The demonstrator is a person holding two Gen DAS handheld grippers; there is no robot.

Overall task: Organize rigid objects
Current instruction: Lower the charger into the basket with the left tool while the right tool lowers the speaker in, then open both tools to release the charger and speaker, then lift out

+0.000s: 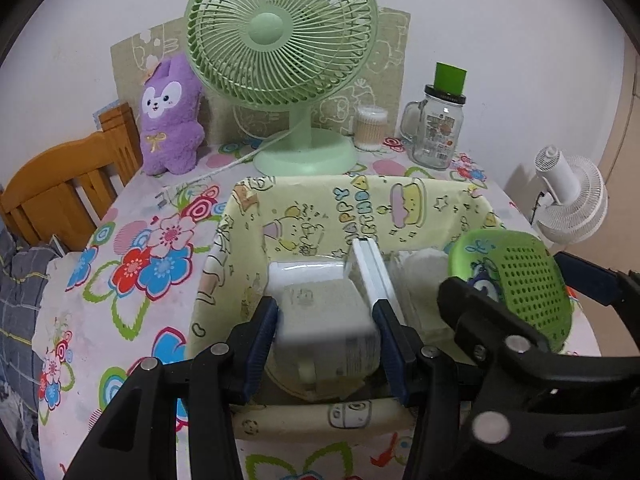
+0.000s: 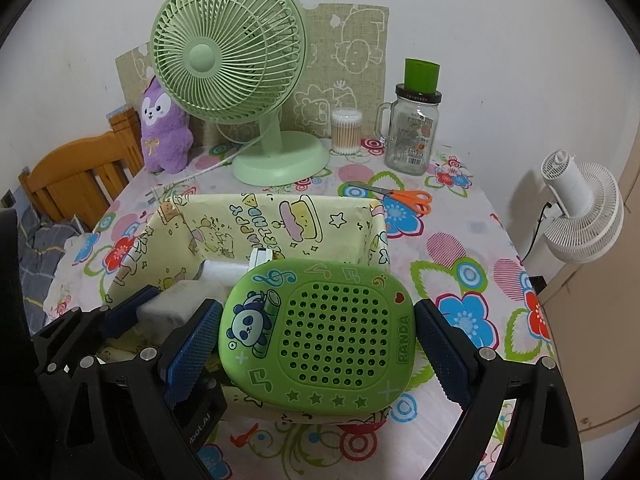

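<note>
Gripping a white box (image 1: 324, 320), left gripper (image 1: 326, 344) hangs inside the basket (image 1: 240, 240).

Table (image 2: 460, 256) with floral cloth. Far edge: purple plush (image 2: 164, 128), green fan (image 2: 240, 80), swab tub (image 2: 346, 132), glass jar (image 2: 414, 132). Centre: yellow basket (image 2: 280, 204); right: orange scissors (image 2: 404, 196).

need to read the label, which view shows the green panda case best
Right wrist view: the panda case faces the camera whole, panda, holes and lettering clear. Left wrist view shows it only edge-on at the right, partly hidden.
</note>
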